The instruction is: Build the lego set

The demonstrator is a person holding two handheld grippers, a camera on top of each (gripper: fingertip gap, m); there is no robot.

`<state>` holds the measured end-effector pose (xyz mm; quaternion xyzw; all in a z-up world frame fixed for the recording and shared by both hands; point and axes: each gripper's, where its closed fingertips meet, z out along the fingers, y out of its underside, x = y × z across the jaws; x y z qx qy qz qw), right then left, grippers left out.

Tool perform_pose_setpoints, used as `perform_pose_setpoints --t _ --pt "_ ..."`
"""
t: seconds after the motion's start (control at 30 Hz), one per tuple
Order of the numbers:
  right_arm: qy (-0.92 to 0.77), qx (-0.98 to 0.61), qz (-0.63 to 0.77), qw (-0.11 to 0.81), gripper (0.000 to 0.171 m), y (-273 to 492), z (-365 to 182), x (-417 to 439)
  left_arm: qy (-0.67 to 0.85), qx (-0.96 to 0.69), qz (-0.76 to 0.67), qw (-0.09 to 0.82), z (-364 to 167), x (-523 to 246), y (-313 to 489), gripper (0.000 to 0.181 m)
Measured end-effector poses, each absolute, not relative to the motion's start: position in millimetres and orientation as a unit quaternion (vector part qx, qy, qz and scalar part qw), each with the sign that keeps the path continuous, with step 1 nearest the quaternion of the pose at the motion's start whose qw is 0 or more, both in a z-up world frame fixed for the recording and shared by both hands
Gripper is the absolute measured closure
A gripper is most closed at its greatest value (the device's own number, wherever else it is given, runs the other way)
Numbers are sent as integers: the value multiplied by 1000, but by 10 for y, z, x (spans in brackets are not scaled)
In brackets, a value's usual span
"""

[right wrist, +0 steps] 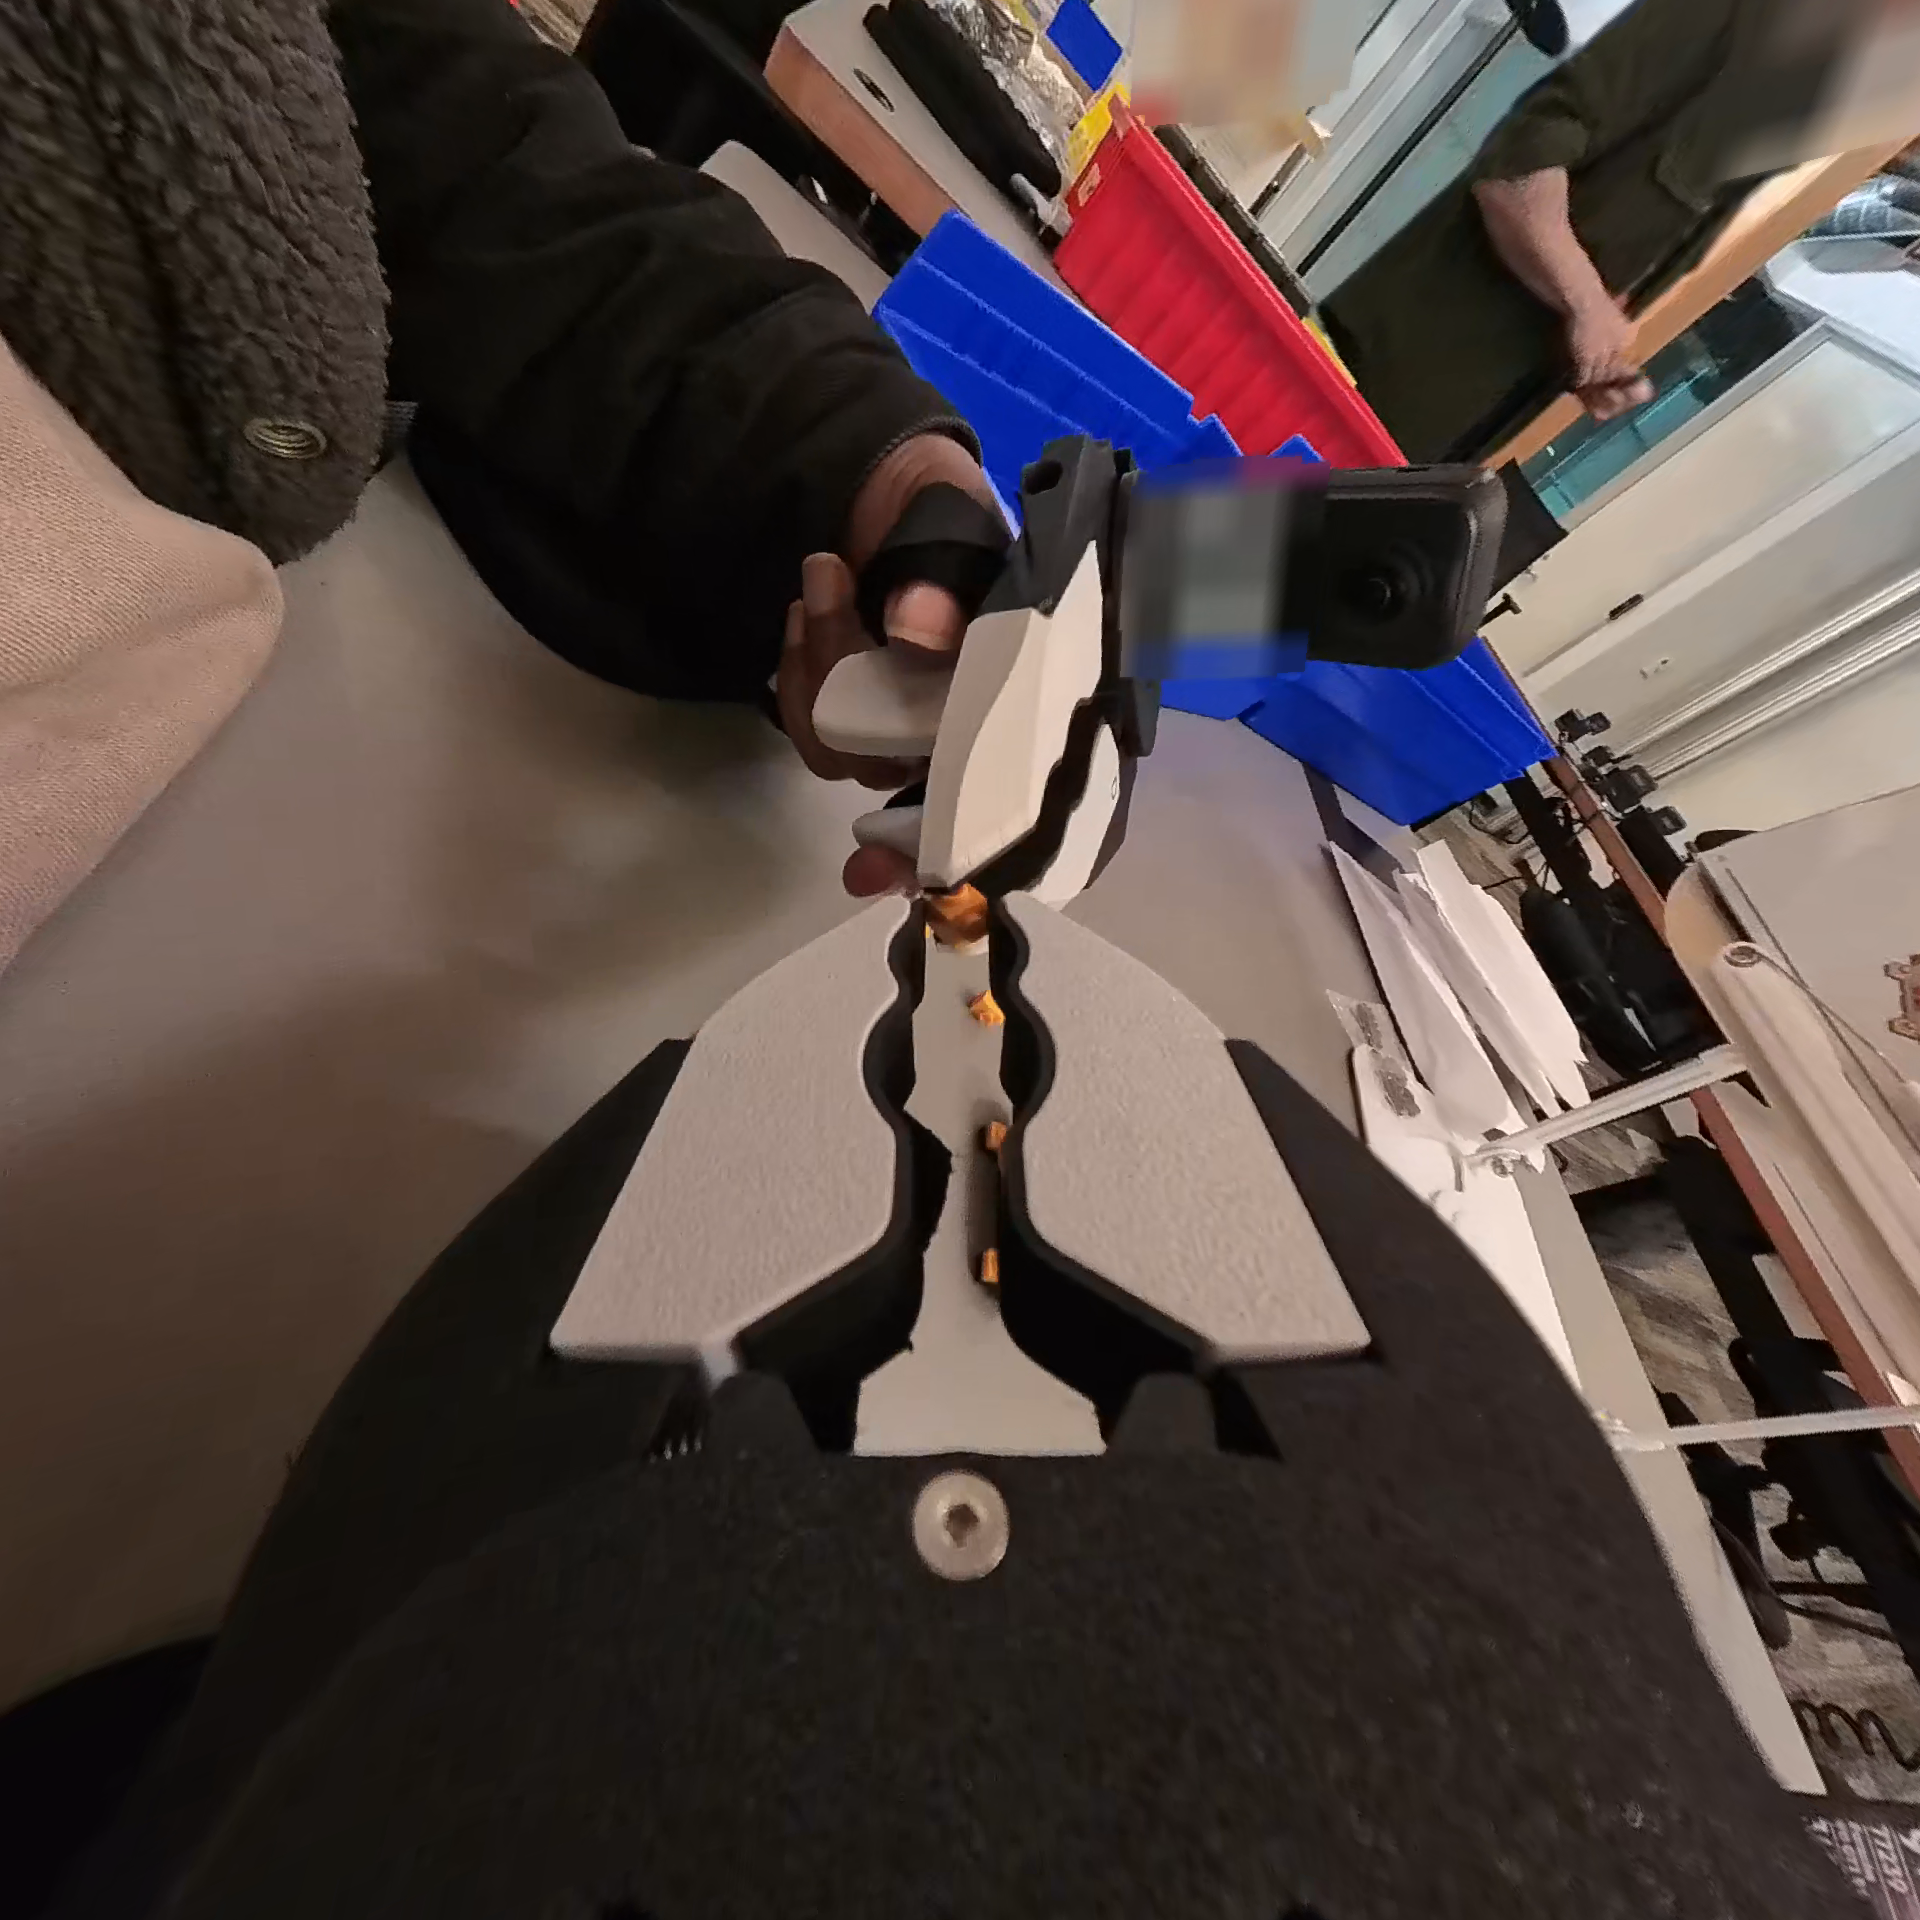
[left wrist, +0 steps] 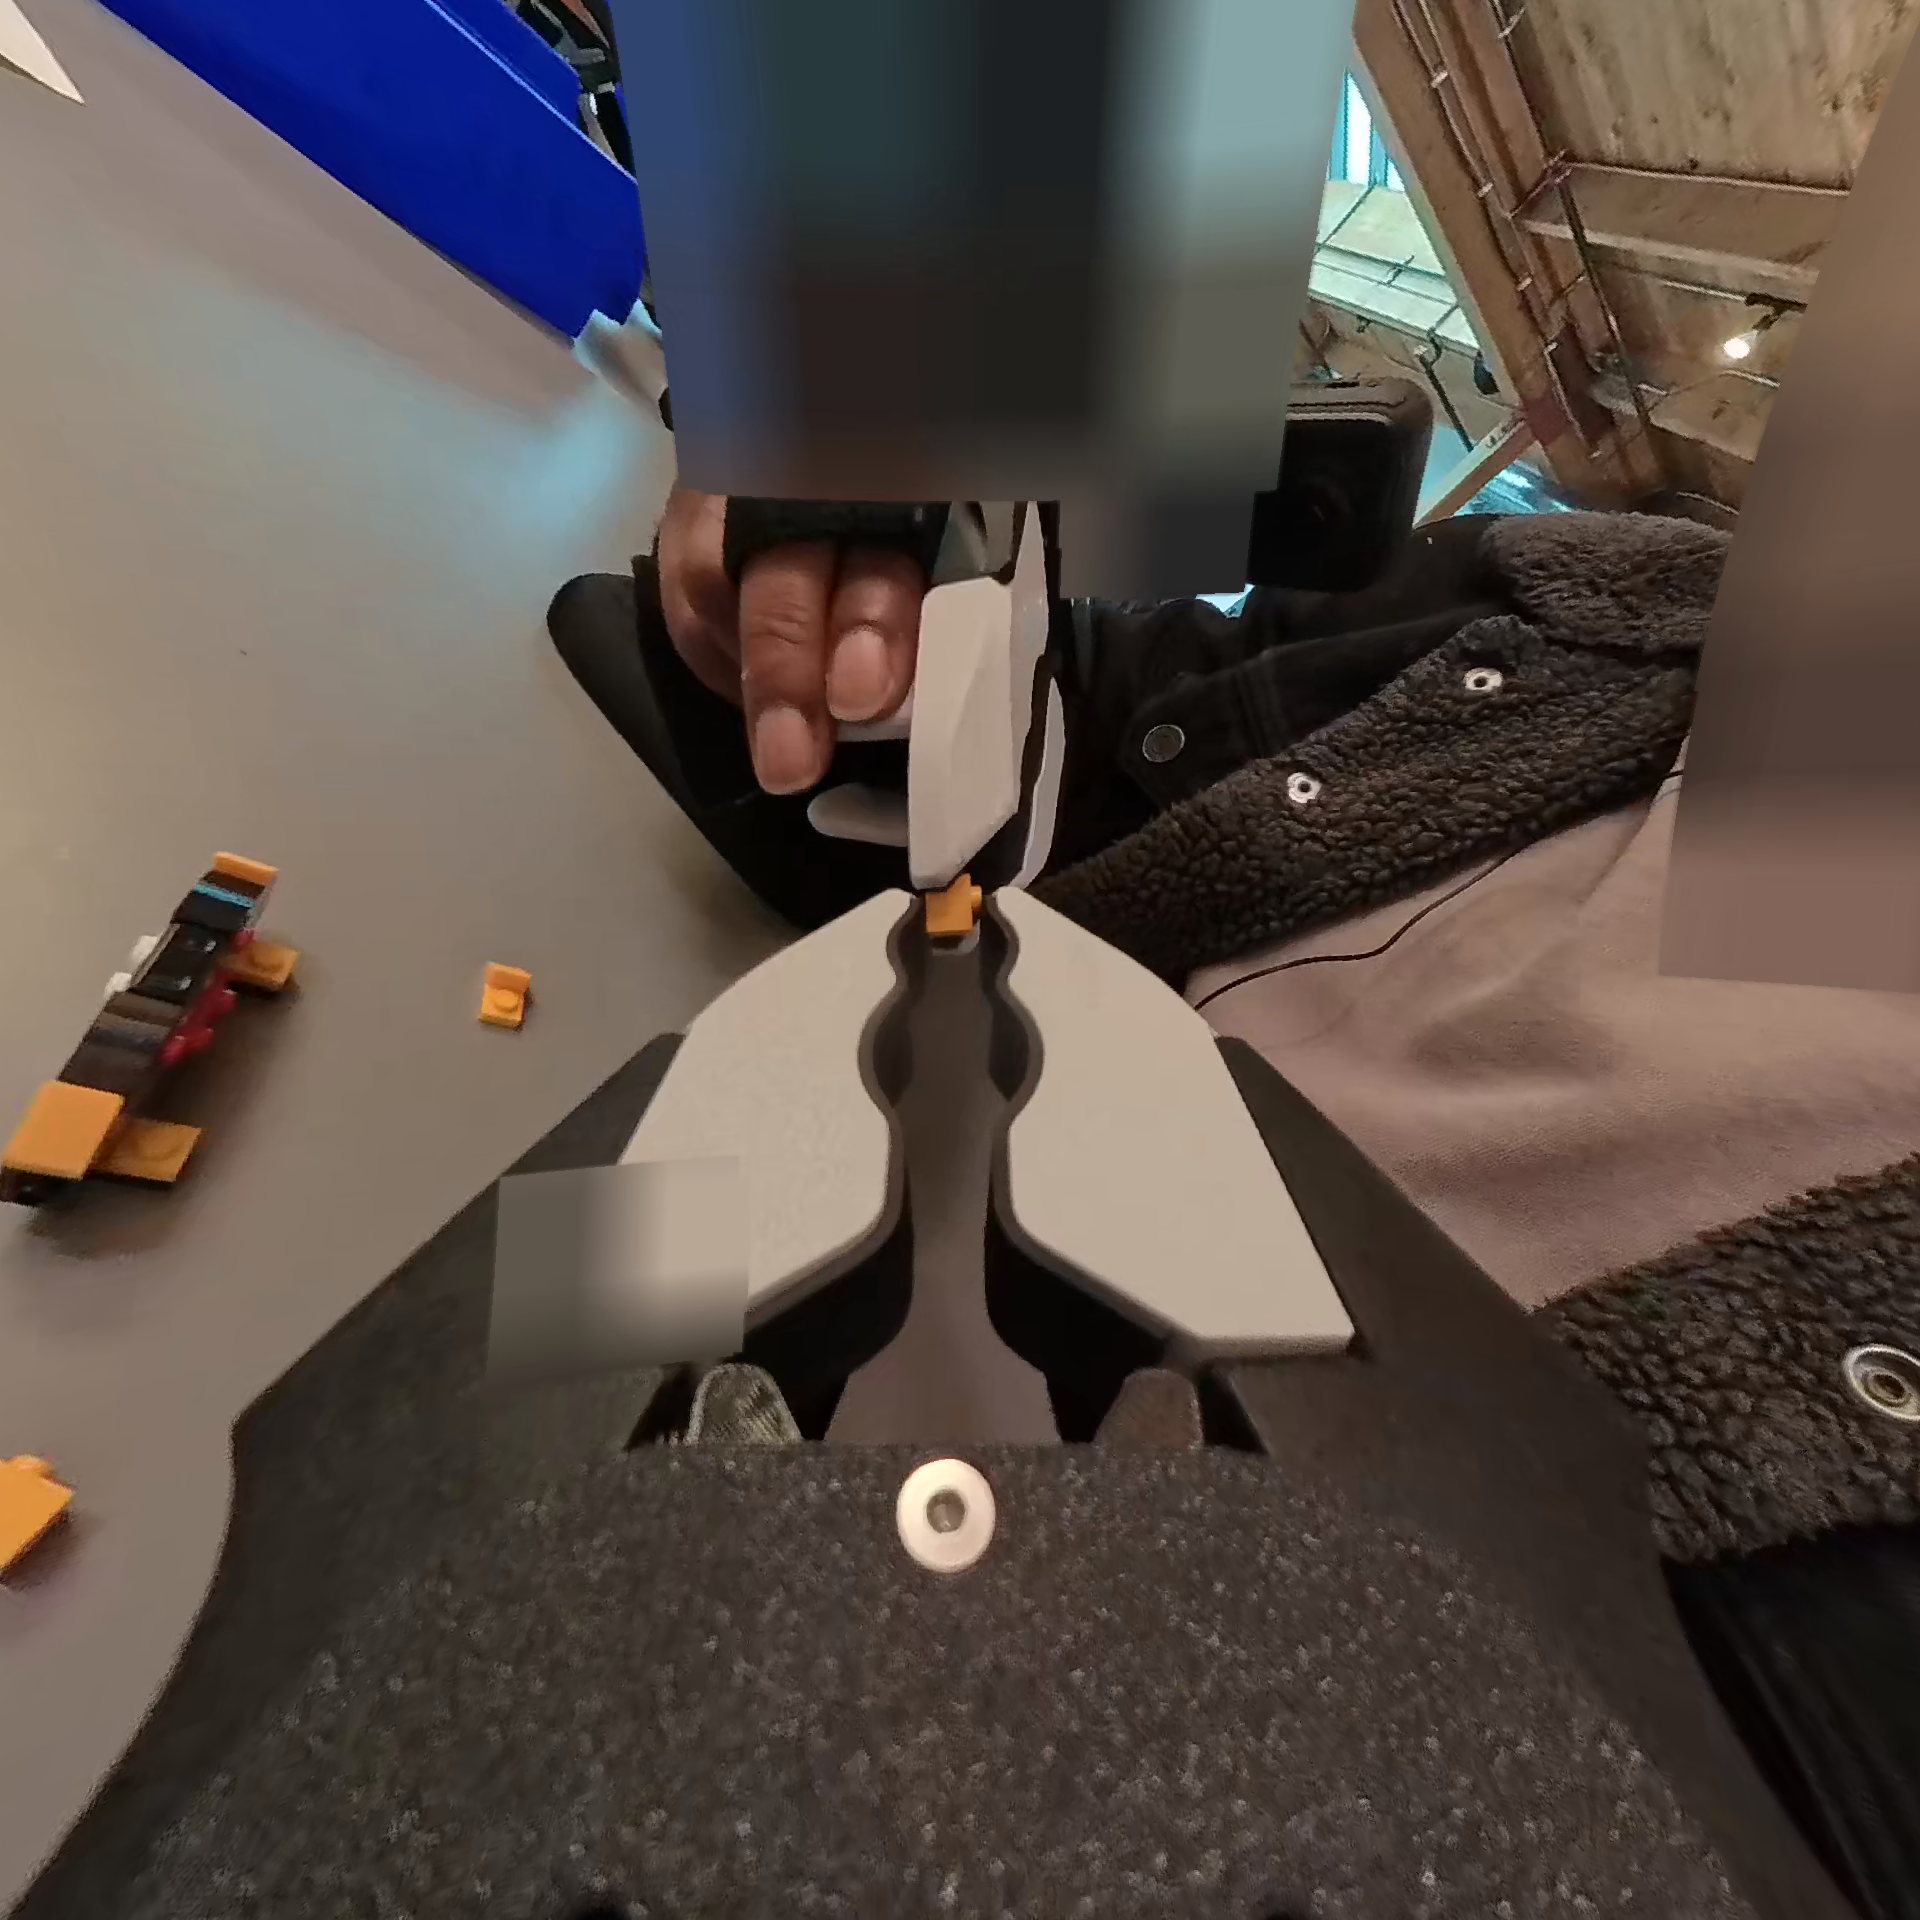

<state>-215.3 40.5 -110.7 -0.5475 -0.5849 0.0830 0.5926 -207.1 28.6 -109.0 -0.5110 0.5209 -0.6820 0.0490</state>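
Both grippers meet tip to tip above the grey table (left wrist: 312, 623). My left gripper (left wrist: 951, 930) is shut on a small orange lego piece (left wrist: 949, 910). My right gripper (left wrist: 971, 878) comes in from above, and its tips close on the same piece. In the right wrist view my right gripper (right wrist: 956, 925) pinches the orange piece (right wrist: 958, 912), and the left gripper (right wrist: 961, 883) meets it from above. A partly built black model with orange plates and red parts (left wrist: 156, 1029) lies on the table at the left.
A loose orange plate (left wrist: 505, 994) lies near the model and another orange piece (left wrist: 26, 1507) at the lower left. Blue bins (right wrist: 1039, 343) and a red bin (right wrist: 1195, 270) stand at the back. White papers (right wrist: 1455, 987) lie at the right. A person (right wrist: 1507, 260) stands far right. My left and right fingertips are right by each other.
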Motion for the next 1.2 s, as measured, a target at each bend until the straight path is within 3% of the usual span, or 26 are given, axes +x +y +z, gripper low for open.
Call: perform_pose_setpoints --t 0.13,0.43,0.7,0.83,1.0,1.2 --pt "-579 -588 85 558 157 463 -1184 -2043 513 -530 -672 69 -1121 -2034 353 172" --pt "-559 -758 158 298 157 603 -1970 -1516 529 -584 -601 136 -1336 -1935 486 172" --pt "-567 -773 178 221 160 646 -2096 -1599 549 -595 -562 168 -1408 -1968 568 172" --pt "-542 -774 212 248 163 650 -2012 -1642 552 -597 -554 178 -1409 -1984 594 172" --pt "-325 -737 444 393 163 748 -1202 -1849 545 -582 -572 195 -1282 -1971 598 172" --pt "-273 -714 520 381 163 686 -1049 -1981 528 -571 -600 188 -1187 -1978 582 171"
